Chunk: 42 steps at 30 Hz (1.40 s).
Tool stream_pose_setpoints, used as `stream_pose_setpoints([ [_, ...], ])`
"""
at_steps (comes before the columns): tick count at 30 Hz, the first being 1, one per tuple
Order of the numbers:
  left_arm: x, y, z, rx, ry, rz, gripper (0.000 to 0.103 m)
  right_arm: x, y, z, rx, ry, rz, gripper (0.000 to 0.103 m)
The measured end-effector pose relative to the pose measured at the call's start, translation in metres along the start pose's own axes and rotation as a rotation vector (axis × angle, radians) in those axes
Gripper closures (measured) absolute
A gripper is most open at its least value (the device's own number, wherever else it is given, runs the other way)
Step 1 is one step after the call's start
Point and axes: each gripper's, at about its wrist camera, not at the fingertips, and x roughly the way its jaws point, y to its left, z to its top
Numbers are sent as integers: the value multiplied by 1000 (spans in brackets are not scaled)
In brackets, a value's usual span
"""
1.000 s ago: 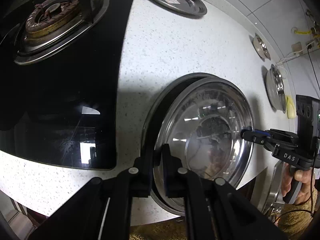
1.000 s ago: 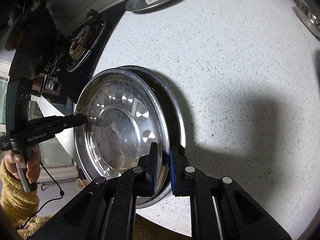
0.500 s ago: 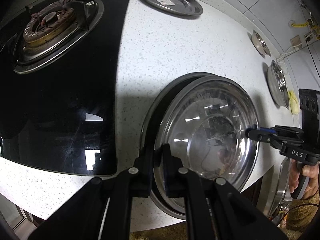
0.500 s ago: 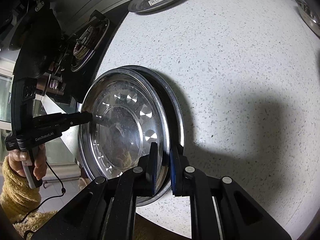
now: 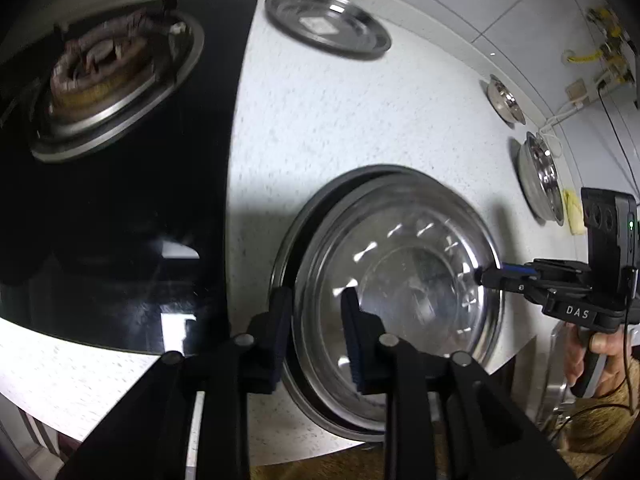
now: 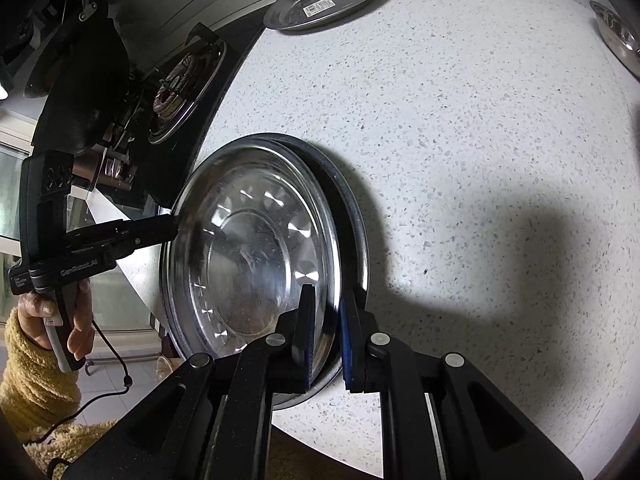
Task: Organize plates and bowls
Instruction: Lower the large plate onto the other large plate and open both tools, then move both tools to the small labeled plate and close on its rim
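The speckled white countertop (image 6: pixel 460 140) carries two stacked steel plates at its near edge, right of the gas stove (image 5: pixel 108 76). The left gripper (image 5: pixel 314 334), jaws just opened, straddles the top plate (image 5: pixel 400 276) rim without contact. The right gripper (image 6: pixel 326 344) pinches the opposite rim.

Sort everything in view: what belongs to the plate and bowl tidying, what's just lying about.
Job:
large steel plate
plate beneath it
labelled plate
two small steel dishes
left gripper
right gripper

Lying about:
gas burner
wall cables

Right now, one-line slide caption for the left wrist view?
Left gripper just opened around the top steel plate; right gripper clamps its opposite rim.
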Motion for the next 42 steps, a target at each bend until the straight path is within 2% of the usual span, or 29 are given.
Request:
stream_pose_setpoints([
  [2, -7, -2, 1, 19, -27, 29, 70, -2, 1, -1, -8, -6, 1, 89],
  [5, -18, 1, 3, 9, -54, 20, 66, -9, 4, -3, -25, -25, 1, 83],
  [7, -26, 2, 5, 10, -68, 19, 61, -16, 6, -5, -35, -42, -3, 77],
  [8, -29, 3, 6, 8, -72, 17, 58, -20, 7, -5, -38, -53, -8, 69],
  [9, -31, 5, 7, -1, -70, 10, 57, -25, 8, -5, -42, -69, -12, 62],
  [12, -33, 10, 11, -44, -37, -17, 53, -41, 6, -3, -49, -110, -19, 52],
  [14, -34, 16, 17, -66, -29, -7, 53, -50, 3, 2, -40, -134, -4, 49],
  [16, -35, 19, 21, -81, -29, -2, 53, -55, -1, 10, -20, -153, -2, 42],
  [21, -41, 27, 52, -150, -44, -69, 51, -62, -10, 35, 11, -186, 13, 36],
  [23, -42, 31, 70, -188, -50, -97, 39, -63, -15, 49, 24, -205, 10, 28],
  [24, -43, 32, 79, -196, -59, -90, 37, -64, -18, 56, 29, -214, 9, 25],
  [28, -40, 28, 119, -194, -90, -62, 33, -64, -26, 90, 51, -235, 20, 21],
  [33, -15, 30, 176, -244, -77, -83, 33, -54, -34, 140, 65, -250, 46, 20],
  [36, 9, 34, 211, -287, -67, -105, 33, -42, -41, 172, 84, -265, 91, 20],
  [42, 50, 46, 245, -334, -60, -103, 33, -14, -57, 230, 136, -280, 124, 20],
])
